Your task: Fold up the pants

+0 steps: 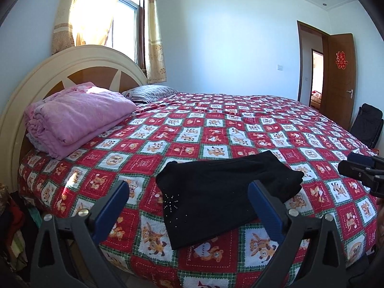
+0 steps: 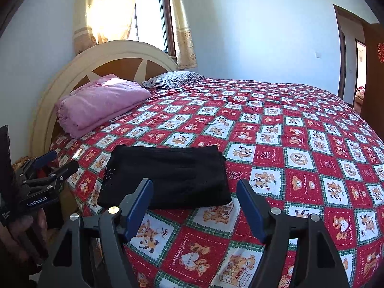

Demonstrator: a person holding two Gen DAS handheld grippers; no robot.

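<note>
Pants: the black pants lay folded into a compact rectangle on the bed, near its front edge, flat on the patterned cover. A small cluster of shiny beads showed on the cloth at the left end in the left wrist view.
Bed: the bed cover was a red, white and green check printed with cartoon bears, and it spread smooth over the whole mattress.
Left claw: the left claw hung just above the near edge of the bed with its blue pads spread wide. The pants lay past and below the pads, and neither pad pressed on the cloth. In the right wrist view it showed at the left edge, beside the bed corner.
Right claw: the right claw stood partly spread, nothing between its fingers, with the right end of the pants lying just beyond its left finger. It held nothing.
Head end: a folded pink quilt rested against the cream headboard, with a striped pillow just beside it.
Room: a curtained window stood behind the headboard, and a brown door stood open at the far right.
</note>
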